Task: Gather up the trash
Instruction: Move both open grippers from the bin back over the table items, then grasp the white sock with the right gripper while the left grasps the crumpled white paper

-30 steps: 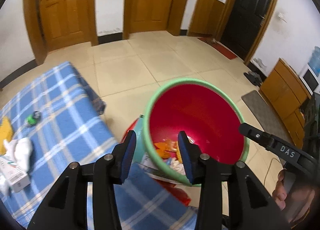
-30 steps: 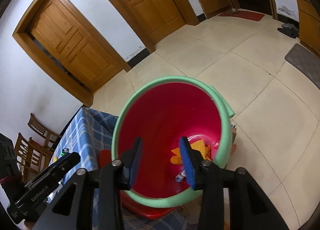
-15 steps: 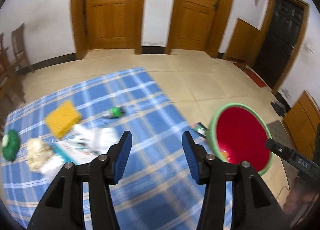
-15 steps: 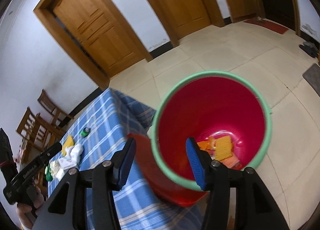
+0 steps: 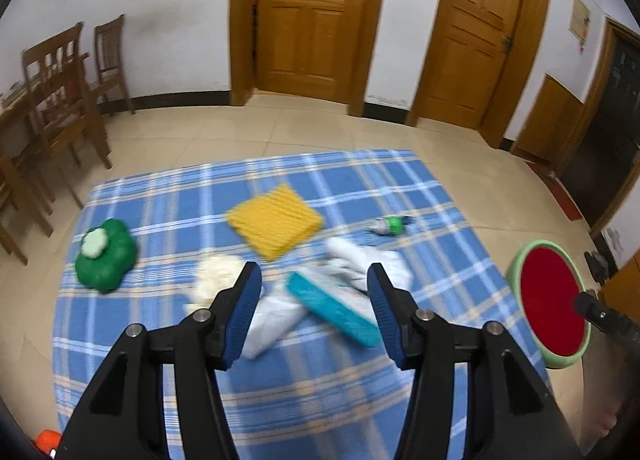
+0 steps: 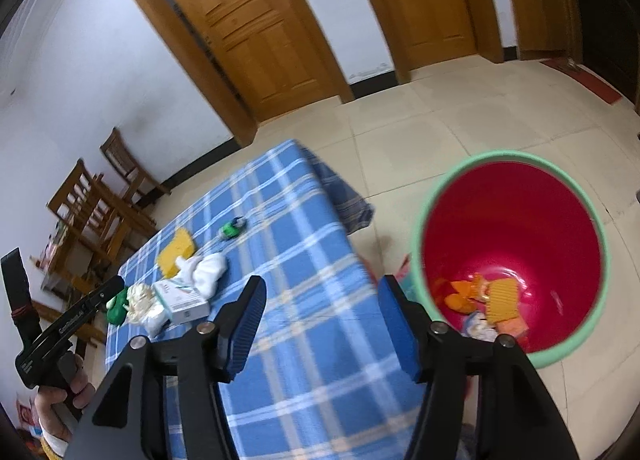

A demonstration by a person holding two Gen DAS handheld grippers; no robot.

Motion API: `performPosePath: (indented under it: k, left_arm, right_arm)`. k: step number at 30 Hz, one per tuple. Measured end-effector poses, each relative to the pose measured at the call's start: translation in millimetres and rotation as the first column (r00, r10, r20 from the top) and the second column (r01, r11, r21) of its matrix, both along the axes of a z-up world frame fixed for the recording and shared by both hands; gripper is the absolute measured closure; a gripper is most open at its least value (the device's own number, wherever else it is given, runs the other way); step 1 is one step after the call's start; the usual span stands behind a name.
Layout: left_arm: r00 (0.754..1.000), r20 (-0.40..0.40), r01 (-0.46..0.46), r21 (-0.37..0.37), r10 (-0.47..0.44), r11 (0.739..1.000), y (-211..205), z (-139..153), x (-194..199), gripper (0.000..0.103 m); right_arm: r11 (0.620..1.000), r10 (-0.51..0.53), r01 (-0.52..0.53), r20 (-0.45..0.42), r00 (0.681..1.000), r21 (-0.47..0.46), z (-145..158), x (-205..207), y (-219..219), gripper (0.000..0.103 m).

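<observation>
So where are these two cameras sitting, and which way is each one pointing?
Left wrist view: rides on the left gripper, looking down over its open fingers at the blue checked tablecloth with the yellow sponge and teal box.
Right wrist view: rides on the right gripper, also open, facing the table edge and the red bin; the person's hand shows holding the left gripper.
Shared: tablecloth, sponge, box and bin appear in both.
</observation>
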State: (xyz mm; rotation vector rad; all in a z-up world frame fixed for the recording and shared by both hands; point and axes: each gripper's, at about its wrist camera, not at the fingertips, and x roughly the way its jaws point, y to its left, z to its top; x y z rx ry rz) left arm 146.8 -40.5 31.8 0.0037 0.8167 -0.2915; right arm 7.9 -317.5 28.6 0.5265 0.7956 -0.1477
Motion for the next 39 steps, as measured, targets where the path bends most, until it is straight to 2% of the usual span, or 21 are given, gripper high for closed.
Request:
performPosePath:
  k: [9,16,24,27,32,36,39]
  left_arm:
    - [0.997,-0.020,-0.081,-0.001,0.081,0.997,47,-19,18,0.041]
    - [0.994,-0.065,-0.091,-0.051,0.087,0.995,68,-45,33,0.040]
    - [0.991,-0.095,-0.104,-0.089,0.096,0.991,79,-67,48,0.040]
    - [0.991,-0.099,-0.103,-0.125,0.091,0.987,82,-71,49,0.038]
    - [0.993,-0.099,-0.072,-0.153,0.058,0.986,84,-74,51,0.038]
    - [0.993,-0.108,-0.073,-0.191,0.053,0.979,88,-77,52,0.038]
    - [0.992,-0.113,-0.074,-0.216,0.051,0.974,90,-80,52,0.038]
  right_arm:
    - [0.992,0.118,-0.119,-0.012,0.993,-0.031,-1,50,58,0.034]
    - [0.984,0.170,-0.172,-0.045,0.984,-0.038,-13,89,96,0.030]
    - [0.978,0.188,-0.196,-0.104,0.977,-0.071,-34,126,128,0.029]
    - [0.979,0.172,-0.183,-0.125,0.977,-0.087,-45,136,133,0.030]
    - [0.981,0.175,-0.187,-0.157,0.972,-0.060,-60,150,136,0.030]
    - [0.978,0.198,-0.207,-0.170,0.965,-0.038,-71,156,140,0.039]
    - [0.974,0.208,-0.218,-0.155,0.966,-0.055,-71,157,144,0.046]
